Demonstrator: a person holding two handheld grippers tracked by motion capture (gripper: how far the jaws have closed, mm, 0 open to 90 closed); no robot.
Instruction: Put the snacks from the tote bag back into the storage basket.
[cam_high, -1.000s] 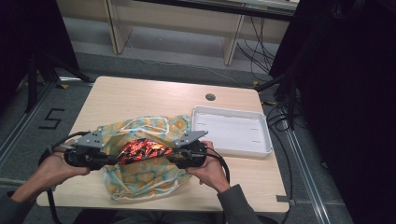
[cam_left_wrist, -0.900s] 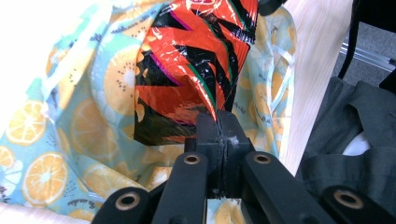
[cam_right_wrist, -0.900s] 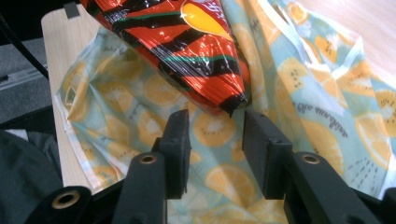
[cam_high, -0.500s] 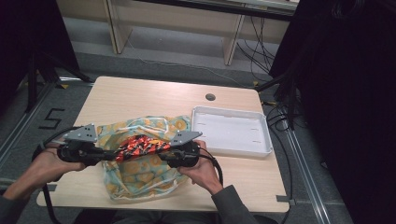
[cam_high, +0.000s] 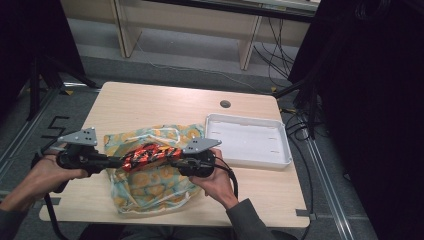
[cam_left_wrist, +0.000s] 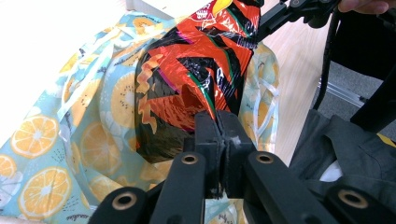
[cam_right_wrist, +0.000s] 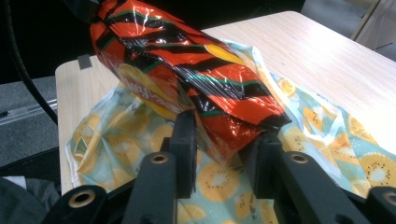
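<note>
the orange and black snack bag (cam_high: 150, 155) hangs stretched between the two grippers, above the fruit-print plastic bag (cam_high: 150, 185) that lies spread on the desk (cam_high: 165, 102). in the high view it runs almost level from left to right, just over the middle of the fruit-print plastic bag.

the left gripper (cam_left_wrist: 217, 122) has its jaws pressed together, pinching the crimped end of the snack bag; in the left gripper view the foil bunches up right where the two black jaws meet.

the right gripper (cam_right_wrist: 226, 135) holds the other end. its jaws stand partly apart and have just been closing, with the end of the snack bag between them; in the right gripper view both black jaws sit against the crinkled foil, one on each side, so it grips the bag across its width.

in the high view the left hand (cam_high: 42, 175) and right hand (cam_high: 215, 182) hold the grippers near the front edge of the desk, with cables trailing from them. the white tray (cam_high: 247, 142) sits on the desk just beside the right gripper, toward the right edge, apart from the fruit-print plastic bag.
</note>
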